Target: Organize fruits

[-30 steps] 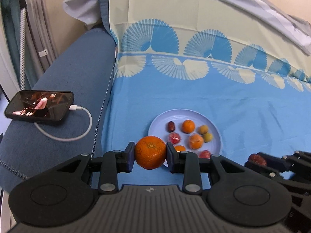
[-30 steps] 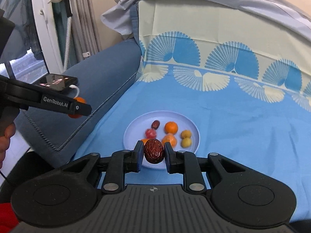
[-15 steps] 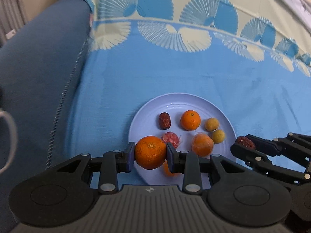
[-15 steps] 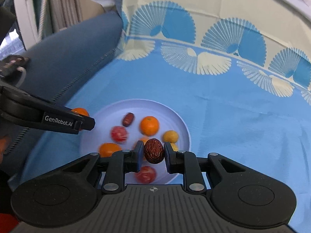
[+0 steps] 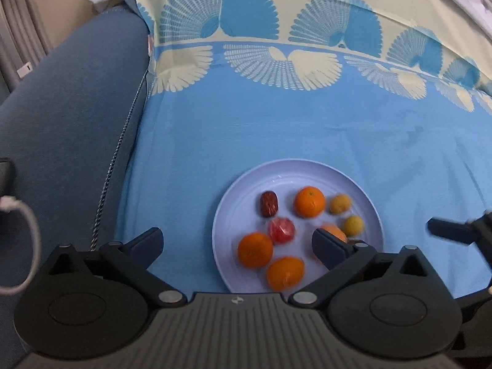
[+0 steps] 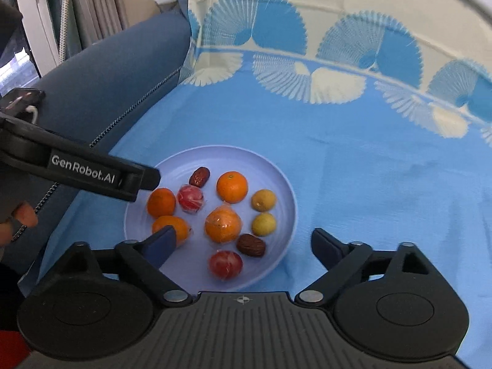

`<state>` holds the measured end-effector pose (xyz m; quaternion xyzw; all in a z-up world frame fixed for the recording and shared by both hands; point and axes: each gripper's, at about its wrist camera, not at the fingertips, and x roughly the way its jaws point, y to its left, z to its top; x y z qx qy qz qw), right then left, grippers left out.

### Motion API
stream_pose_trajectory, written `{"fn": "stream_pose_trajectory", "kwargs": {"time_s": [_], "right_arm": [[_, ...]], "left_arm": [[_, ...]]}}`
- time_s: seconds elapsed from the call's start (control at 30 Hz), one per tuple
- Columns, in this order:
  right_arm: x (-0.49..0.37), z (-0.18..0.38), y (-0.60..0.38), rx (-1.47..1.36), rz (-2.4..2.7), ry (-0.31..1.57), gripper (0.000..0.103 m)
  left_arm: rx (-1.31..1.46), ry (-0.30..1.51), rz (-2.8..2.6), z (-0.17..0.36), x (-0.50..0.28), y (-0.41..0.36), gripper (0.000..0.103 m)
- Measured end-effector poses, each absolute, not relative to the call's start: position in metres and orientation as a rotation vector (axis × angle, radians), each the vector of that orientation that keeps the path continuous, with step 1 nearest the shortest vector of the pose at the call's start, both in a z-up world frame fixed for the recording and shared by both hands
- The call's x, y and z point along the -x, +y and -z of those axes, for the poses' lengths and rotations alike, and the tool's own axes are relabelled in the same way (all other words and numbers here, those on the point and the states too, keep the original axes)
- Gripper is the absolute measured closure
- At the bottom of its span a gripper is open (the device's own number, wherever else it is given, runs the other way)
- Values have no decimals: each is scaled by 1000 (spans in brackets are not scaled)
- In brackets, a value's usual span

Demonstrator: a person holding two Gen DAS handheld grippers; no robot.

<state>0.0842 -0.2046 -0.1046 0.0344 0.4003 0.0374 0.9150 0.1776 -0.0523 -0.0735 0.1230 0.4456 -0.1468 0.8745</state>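
Observation:
A pale blue plate (image 5: 295, 166) (image 6: 215, 150) on the blue bedsheet holds several fruits. One mandarin (image 5: 255, 249) (image 6: 161, 202) lies at its near-left side. A dark brown date (image 6: 250, 245) lies near the front rim. My left gripper (image 5: 236, 241) hovers over the plate's left edge. Its jaws are opening, and nothing is pressed between them. My right gripper (image 6: 243, 236) hangs over the plate's front, its jaws also opening with nothing in their grip. Also on the plate are another mandarin (image 6: 232, 187), a second date (image 6: 199, 176), red wrapped fruits (image 6: 190, 198) and two yellow fruits (image 6: 263, 200).
A dark blue sofa arm (image 5: 61, 123) rises left of the sheet, with a phone (image 6: 21, 98) and a white cable (image 5: 27, 236) on it. A person's hand (image 6: 15, 224) shows at the left edge. The fan-patterned sheet (image 5: 276, 117) stretches beyond the plate.
Both grippers came down closer over the plate, then opened. The mandarin left the left jaws and the date left the right jaws; both now lie on the plate.

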Motion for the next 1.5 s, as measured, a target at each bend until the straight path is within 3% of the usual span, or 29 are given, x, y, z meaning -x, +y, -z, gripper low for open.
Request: {"fn": "stream_pose_trajectory", "kwargs": {"time_s": [0.13,0.47,0.63,0.93,1.5], "right_arm": [[-52,85,-200,-37,-52,765,1],[9,63,-188,-48,23,712,1],[22,53,-184,-39,29,669,1],[35,48,-183,-19,41,668,1],[37,49,-185,-28,57,674,1]], "left_arm": [[-261,884,267,57,-143,-46,0],[-241,844,187,33,-86,-34,0],[-364,844,135,30,-69,-43,0],[-256,932,210,37,-60,-33,0],[-254,937,199,37,-62,-37,0]]}}
